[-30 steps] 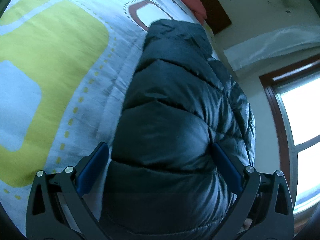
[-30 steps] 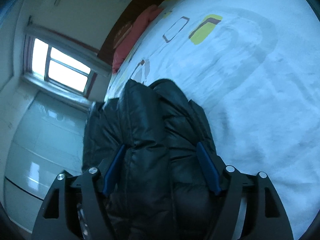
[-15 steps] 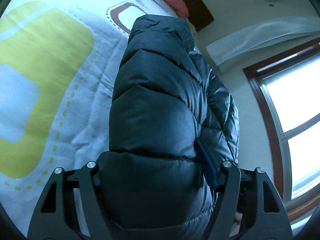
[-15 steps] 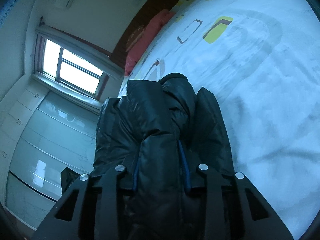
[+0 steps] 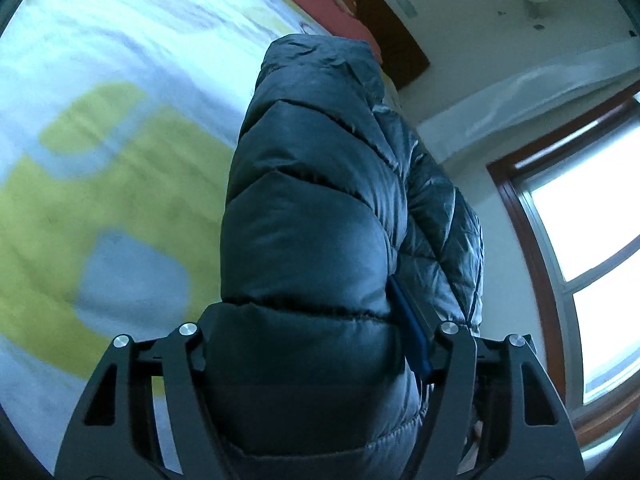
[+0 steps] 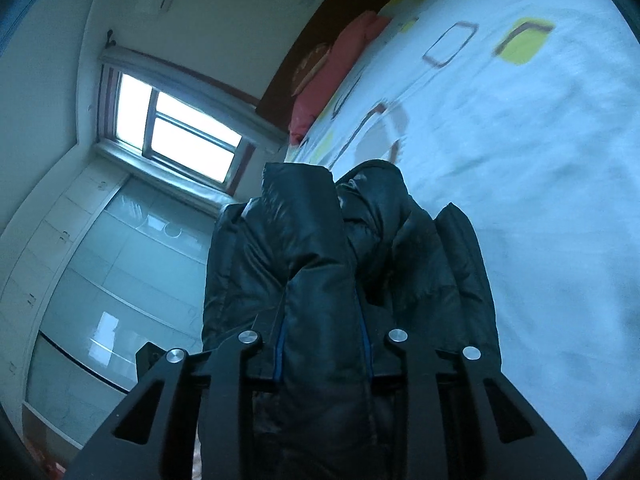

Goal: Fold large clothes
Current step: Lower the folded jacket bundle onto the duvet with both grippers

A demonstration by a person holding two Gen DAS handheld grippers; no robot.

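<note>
Left wrist view: bed [image 5: 100, 200] at left, left gripper [image 5: 316, 344] clenched on the dark puffer jacket [image 5: 312, 208], window [image 5: 592, 220] at right. Right wrist view: window [image 6: 176, 136], then right gripper [image 6: 322, 344] clamping a jacket [image 6: 320, 260] fold near the bed's [image 6: 540, 160] edge.

Each of the 2 fisheye views looks forward along its own gripper's fingers, very close to the dark puffer jacket [image 5: 312, 216] [image 6: 320, 280] filling its centre. Both share the patterned bed cover [image 5: 100, 160] [image 6: 540, 160], red pillow [image 5: 320, 0] [image 6: 340, 68] and window [image 5: 592, 220] [image 6: 176, 128].
</note>
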